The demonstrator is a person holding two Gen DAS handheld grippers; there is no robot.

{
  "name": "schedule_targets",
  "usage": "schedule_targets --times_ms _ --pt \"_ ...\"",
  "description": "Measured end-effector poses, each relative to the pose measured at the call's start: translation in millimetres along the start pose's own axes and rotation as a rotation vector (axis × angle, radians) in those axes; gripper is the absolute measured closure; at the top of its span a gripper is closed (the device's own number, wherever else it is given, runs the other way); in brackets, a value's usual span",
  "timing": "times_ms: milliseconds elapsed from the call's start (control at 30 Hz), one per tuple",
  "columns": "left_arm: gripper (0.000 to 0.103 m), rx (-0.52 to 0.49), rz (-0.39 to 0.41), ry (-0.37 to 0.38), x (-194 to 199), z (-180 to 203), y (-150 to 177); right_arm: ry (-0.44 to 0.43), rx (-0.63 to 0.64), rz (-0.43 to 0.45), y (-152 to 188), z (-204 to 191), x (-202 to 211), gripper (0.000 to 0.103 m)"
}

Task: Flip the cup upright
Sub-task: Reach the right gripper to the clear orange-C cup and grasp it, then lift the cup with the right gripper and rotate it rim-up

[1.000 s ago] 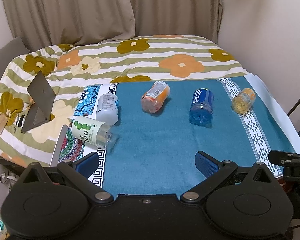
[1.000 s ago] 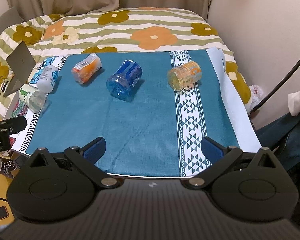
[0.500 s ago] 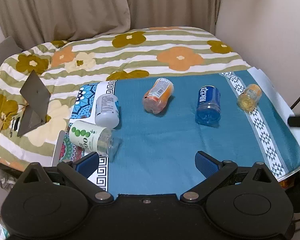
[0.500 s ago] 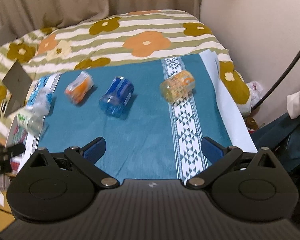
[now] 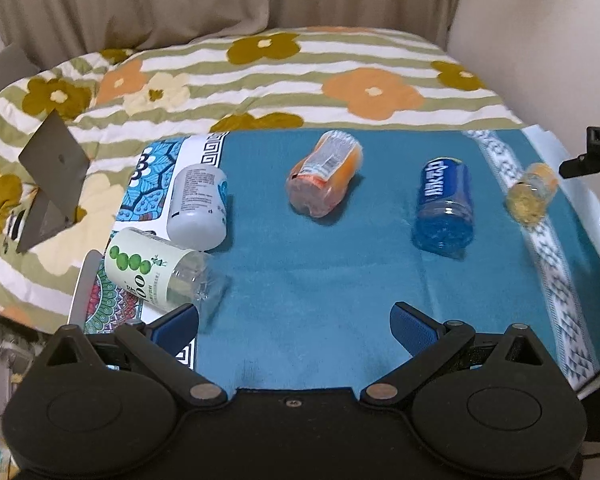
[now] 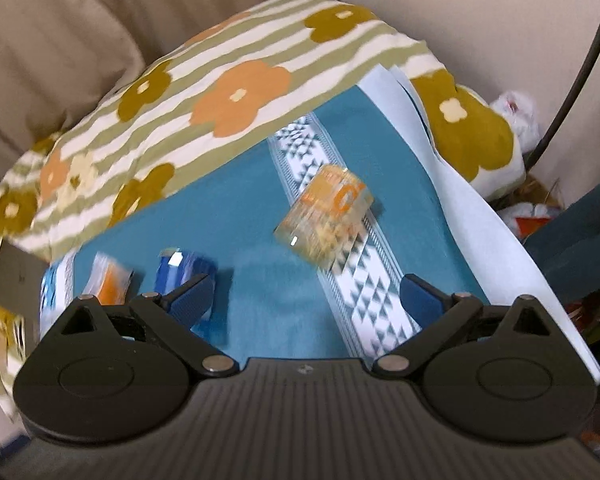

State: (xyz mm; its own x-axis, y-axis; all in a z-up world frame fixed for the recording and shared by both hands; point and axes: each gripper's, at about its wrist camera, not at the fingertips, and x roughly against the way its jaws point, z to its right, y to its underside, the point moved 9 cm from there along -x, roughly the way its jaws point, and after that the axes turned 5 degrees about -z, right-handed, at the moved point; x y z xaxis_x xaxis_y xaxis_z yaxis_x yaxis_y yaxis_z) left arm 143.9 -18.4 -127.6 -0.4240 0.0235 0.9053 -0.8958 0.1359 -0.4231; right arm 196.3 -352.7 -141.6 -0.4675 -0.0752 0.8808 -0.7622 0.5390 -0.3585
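You are looking at soft, even indoor light, with faint shadows lying just beside the blue cup (image 5: 444,208) on the teal cloth (image 5: 320,280). The left wrist view is staying fairly sharp. The right wrist view is smearing with motion blur and tilting. Fisheye distortion is bending both edges.

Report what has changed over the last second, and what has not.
The right gripper has swung in toward the yellow-orange cup, rolling as it went, so that cup now looms ahead between its open fingers. The left gripper edged forward slightly. Nothing was gripped; all five cups lie on their sides on the teal cloth as before.
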Motion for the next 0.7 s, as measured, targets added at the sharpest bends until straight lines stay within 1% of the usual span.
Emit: schedule_targets --times_ms 100,233,333,433,533,600,667,700 --pt "0.0 0.006 -0.004 -0.02 -7.7 4.6 -8.7 -0.016 -0.076 -0.025 -16.9 13.1 -26.5 0.0" --pt "0.0 0.002 -0.041 -0.048 -27.3 11.7 -22.2 -0.01 -0.144 -0.058 -31.5 27.6 -58.8 0.0" --pt "0.0 0.005 -0.075 -0.048 -40.6 17.7 -28.1 -0.023 -0.175 -0.097 -34.3 32.5 -76.9 0.0" --pt "0.0 0.008 -0.11 -0.053 -55.2 23.6 -32.2 -0.034 -0.2 -0.119 -34.4 35.4 -89.2 0.0" --pt "0.0 0.001 -0.136 -0.063 -65.9 29.3 -34.9 -0.069 -0.239 -0.135 -34.5 36.0 -99.0 0.0" --pt "0.0 0.004 -0.147 -0.058 -71.4 33.5 -38.3 -0.091 -0.248 -0.15 -34.5 32.0 -105.3 0.006" --pt "0.0 0.005 -0.157 -0.055 -75.5 37.4 -40.6 -0.108 -0.252 -0.167 -32.5 28.9 -108.8 0.021" --pt "0.0 0.005 -0.159 -0.054 -77.0 39.2 -41.9 -0.116 -0.253 -0.168 -32.4 28.0 -109.3 0.025"
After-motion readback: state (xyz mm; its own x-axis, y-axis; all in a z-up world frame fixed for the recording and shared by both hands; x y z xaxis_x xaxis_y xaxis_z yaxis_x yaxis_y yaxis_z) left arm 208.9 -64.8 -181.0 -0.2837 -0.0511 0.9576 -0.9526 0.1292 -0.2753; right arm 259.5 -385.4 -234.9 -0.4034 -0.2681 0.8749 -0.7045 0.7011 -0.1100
